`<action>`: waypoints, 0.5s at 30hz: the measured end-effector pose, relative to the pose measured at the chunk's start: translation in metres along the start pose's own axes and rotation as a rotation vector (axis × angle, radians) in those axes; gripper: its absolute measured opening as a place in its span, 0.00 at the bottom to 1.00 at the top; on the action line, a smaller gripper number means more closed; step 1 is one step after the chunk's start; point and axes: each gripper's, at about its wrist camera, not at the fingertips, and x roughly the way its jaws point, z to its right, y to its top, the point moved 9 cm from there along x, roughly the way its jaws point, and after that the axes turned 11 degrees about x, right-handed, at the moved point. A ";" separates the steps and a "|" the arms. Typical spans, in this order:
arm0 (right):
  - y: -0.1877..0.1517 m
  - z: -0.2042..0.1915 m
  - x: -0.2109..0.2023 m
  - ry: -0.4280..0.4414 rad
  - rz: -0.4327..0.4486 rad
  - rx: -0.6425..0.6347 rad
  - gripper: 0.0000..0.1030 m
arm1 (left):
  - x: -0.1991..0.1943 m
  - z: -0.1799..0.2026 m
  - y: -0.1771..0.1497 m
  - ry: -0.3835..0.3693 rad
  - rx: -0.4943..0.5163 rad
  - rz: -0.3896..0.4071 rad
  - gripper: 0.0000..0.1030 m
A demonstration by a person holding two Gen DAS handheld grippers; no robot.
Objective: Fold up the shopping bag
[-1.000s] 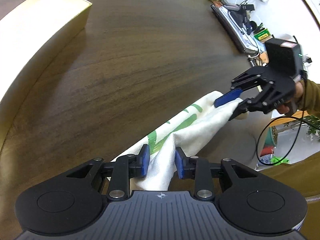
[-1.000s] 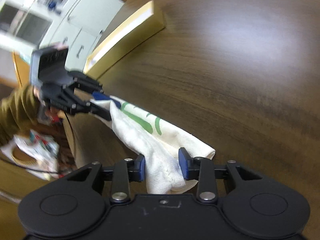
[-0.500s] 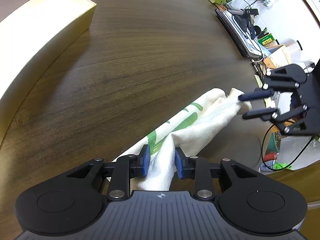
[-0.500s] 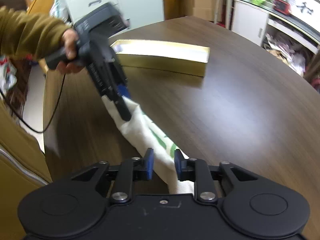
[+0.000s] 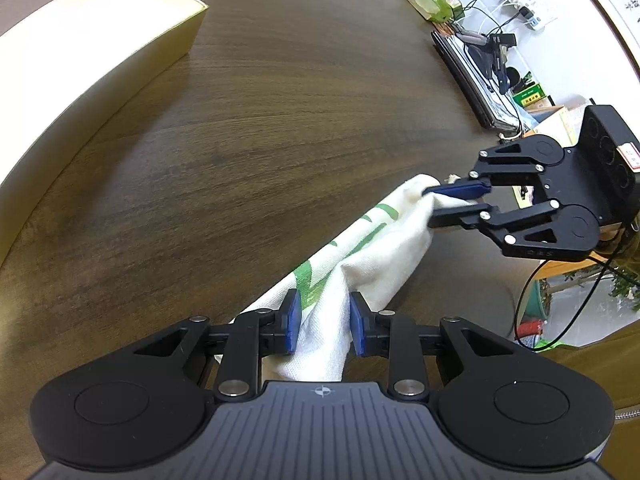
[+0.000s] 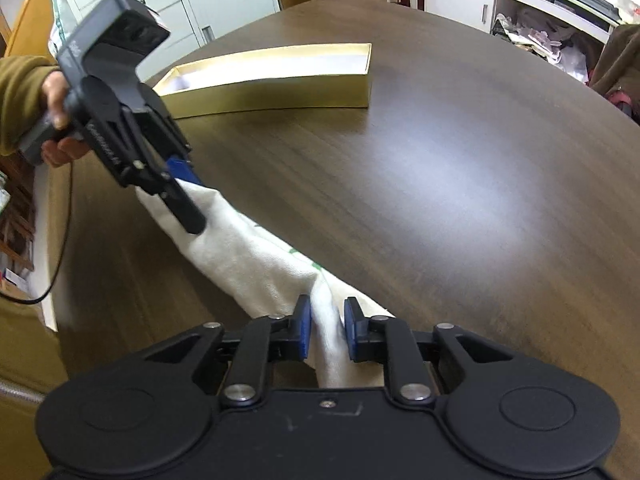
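Both claws have cloth in them: the left claw, at the bottom centre of its own view, has its blue pads closed partway on a bunched end of the shopping bag, and the right claw, low in the middle of its view, pinches the other end, its jaws having just been closing onto the cloth that now fills the gap between them. Seen from across, the right claw at the right of the left view grips the bag's far tip, while the left claw at the left of the right view bites the opposite tip. Between them the bag runs as a twisted, rope-like band, cream with green print, over the near edge of the dark wooden bench; whether its middle rests on the wood or hangs just clear I cannot quite tell. It looks light, soft and limp, a woven cloth with good friction and nothing fragile about it, so it should sag and crumple wherever it is unsupported. Corners or seam edges seem better places to hold than gathered bunches, since a flat fold likely needs the panel spread out. An open gold box lies at the upper left, well apart from the bag.
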 end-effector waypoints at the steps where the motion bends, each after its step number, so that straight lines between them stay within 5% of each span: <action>1: 0.003 0.003 0.003 0.008 -0.015 0.024 0.15 | 0.000 0.000 0.000 -0.002 -0.003 0.003 0.27; 8: 0.009 0.015 0.014 0.032 -0.060 0.093 0.20 | 0.001 -0.002 0.000 0.002 -0.020 0.032 0.27; 15: 0.003 0.002 -0.025 -0.060 0.016 -0.053 0.22 | 0.001 -0.002 0.000 0.001 -0.040 0.052 0.27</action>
